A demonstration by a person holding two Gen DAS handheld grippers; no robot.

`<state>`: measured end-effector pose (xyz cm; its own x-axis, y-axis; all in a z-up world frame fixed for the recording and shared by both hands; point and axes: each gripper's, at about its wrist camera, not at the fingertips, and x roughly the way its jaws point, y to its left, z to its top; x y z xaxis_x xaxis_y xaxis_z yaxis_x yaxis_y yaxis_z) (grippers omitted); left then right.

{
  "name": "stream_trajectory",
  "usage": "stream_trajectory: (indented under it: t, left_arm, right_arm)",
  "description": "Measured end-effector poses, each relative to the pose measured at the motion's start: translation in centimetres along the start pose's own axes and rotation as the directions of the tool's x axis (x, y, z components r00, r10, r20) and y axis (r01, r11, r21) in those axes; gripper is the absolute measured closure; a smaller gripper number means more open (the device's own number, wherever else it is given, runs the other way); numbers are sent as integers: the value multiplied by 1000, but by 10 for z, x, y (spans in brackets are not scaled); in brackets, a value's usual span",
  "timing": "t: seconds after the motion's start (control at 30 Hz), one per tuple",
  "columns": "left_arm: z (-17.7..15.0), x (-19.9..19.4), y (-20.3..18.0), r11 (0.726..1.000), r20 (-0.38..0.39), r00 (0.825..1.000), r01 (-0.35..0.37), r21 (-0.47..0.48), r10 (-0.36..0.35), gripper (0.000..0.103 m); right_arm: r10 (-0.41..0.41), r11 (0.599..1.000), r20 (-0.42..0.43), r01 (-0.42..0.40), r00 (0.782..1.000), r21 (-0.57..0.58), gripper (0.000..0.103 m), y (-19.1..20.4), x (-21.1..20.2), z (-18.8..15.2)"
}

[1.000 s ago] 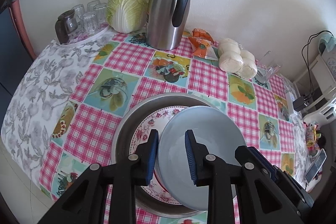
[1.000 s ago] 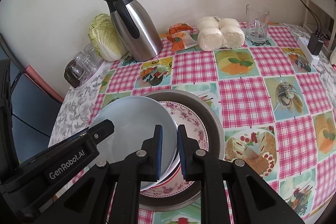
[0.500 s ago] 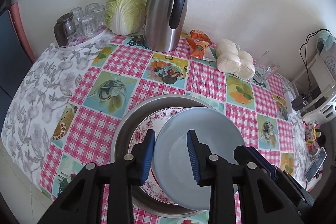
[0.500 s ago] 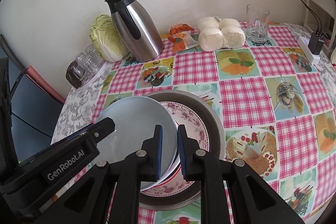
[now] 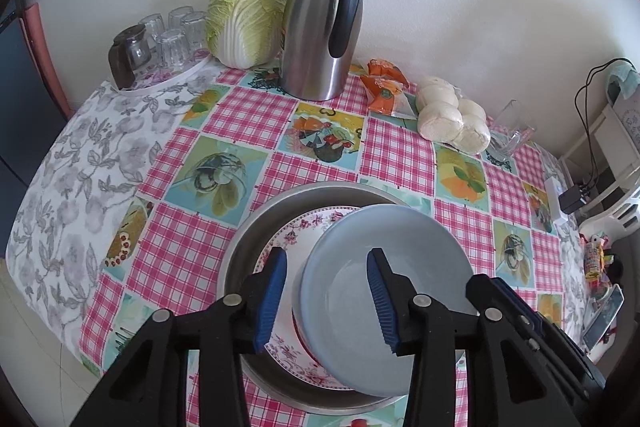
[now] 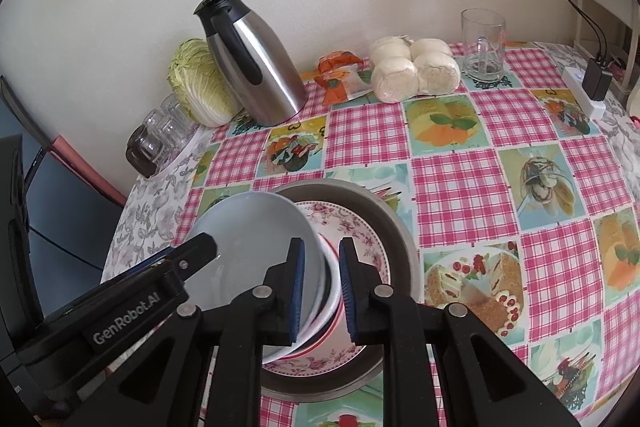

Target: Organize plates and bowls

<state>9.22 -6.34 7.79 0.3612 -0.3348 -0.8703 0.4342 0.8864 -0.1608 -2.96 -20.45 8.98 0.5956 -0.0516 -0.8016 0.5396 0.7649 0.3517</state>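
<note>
A pale blue bowl (image 5: 400,247) (image 6: 248,227) tops a small nest of bowls, tilted on a floral plate (image 5: 296,235) (image 6: 352,227) inside a metal basin (image 5: 256,227) (image 6: 396,227). My left gripper (image 5: 326,303) straddles the bowl's left rim. Its jaws are opening and the pads stand clear of the rim. My right gripper (image 6: 322,291) clamps the opposite edge, with the blue rim and the white and red rims under it packed between its pads. Its jaws are opening slightly. The left gripper's body (image 6: 160,291) shows over the bowl in the right wrist view.
Along the wall stand a steel thermos jug (image 5: 320,27), a cabbage (image 5: 244,15), a tray of upturned glasses (image 5: 168,35), an orange snack packet (image 5: 384,83) and bagged buns (image 5: 452,119). A glass mug (image 6: 482,47) and power strip (image 6: 580,87) sit at the far right.
The left jaws have spread apart and let go of the blue bowl's rim. The right jaws have widened a little. The bowls and both hands have hardly shifted.
</note>
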Motion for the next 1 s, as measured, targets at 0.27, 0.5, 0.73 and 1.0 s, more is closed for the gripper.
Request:
stream_trajectory:
  t: [0.27,0.5,0.73,1.0]
  left_arm:
    - [3,-5,13,998,18,999,-50,-47,51,30]
    - [4,-7,23,991,35,992,-115,-70,118,17]
    - [5,-11,30,985,62,987,-142,-96,148,2]
    - [4,-11,31,979,90,977,-183,-84,191,0]
  right_arm:
    - [-64,997,24,63,998,39,51,-17,-4,4]
    - [-78,997,35,77,996,20,24,-17,-3,5]
    - [-88,996,38,88,995,-12,19,-13,-2,4]
    - [-99,995,45,100,994,-28,14,-11,-2,4]
